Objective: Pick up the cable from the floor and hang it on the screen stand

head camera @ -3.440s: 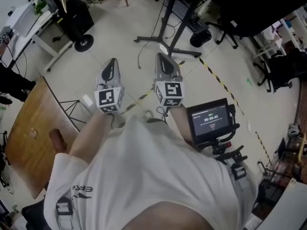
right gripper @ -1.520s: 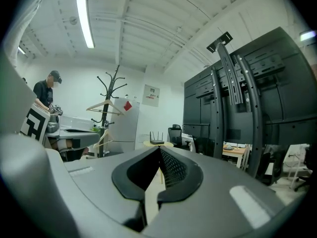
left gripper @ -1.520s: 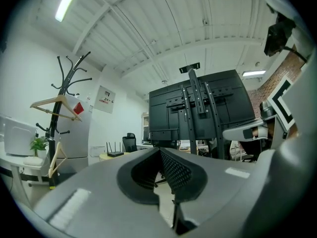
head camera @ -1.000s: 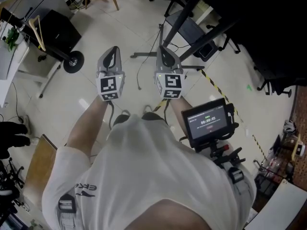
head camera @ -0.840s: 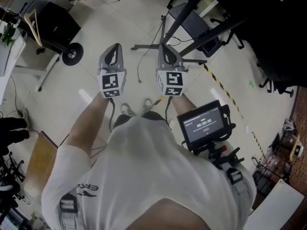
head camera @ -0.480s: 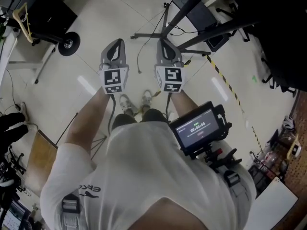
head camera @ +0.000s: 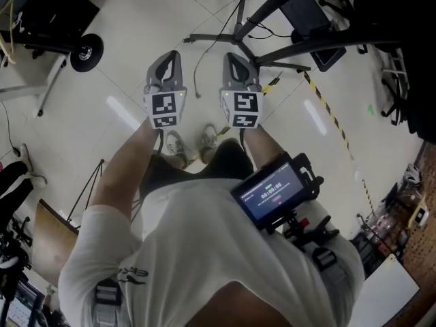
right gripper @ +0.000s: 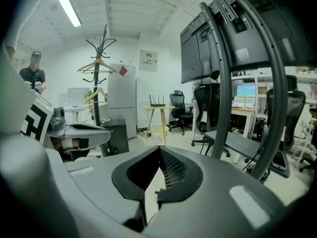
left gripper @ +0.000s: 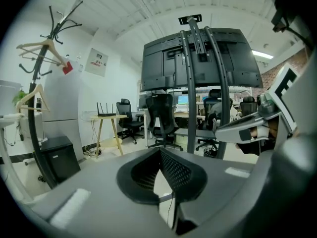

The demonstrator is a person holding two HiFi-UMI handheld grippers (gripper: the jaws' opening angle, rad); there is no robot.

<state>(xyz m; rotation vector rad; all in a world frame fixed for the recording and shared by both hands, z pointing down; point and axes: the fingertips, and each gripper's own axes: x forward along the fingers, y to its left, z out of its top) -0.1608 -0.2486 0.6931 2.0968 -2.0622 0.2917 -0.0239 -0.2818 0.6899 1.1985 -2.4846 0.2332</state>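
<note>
A thin dark cable point(head camera: 196, 73) lies on the pale floor, trailing down from the screen stand's base point(head camera: 235, 37). It runs between my two grippers in the head view. My left gripper point(head camera: 173, 55) is just left of the cable and my right gripper point(head camera: 230, 55) just right of it. Both are held well above the floor. Each gripper is shut with nothing between its pads. In the left gripper view the left gripper point(left gripper: 159, 150) points at the stand's poles point(left gripper: 190, 93) and the dark screen point(left gripper: 198, 58). In the right gripper view the right gripper point(right gripper: 160, 148) has the poles point(right gripper: 223, 83) to its right.
A black wheeled box point(head camera: 48, 9) stands at the upper left. Yellow-black tape point(head camera: 330, 114) crosses the floor on the right. The person's shoes point(head camera: 176, 146) are just below the grippers. A coat stand with hangers point(left gripper: 37, 83) and office chairs point(left gripper: 161, 118) stand further back.
The person has stepped toward the screen stand, so its base and the cable lie closer to the grippers. Both grippers stay side by side and shut.
</note>
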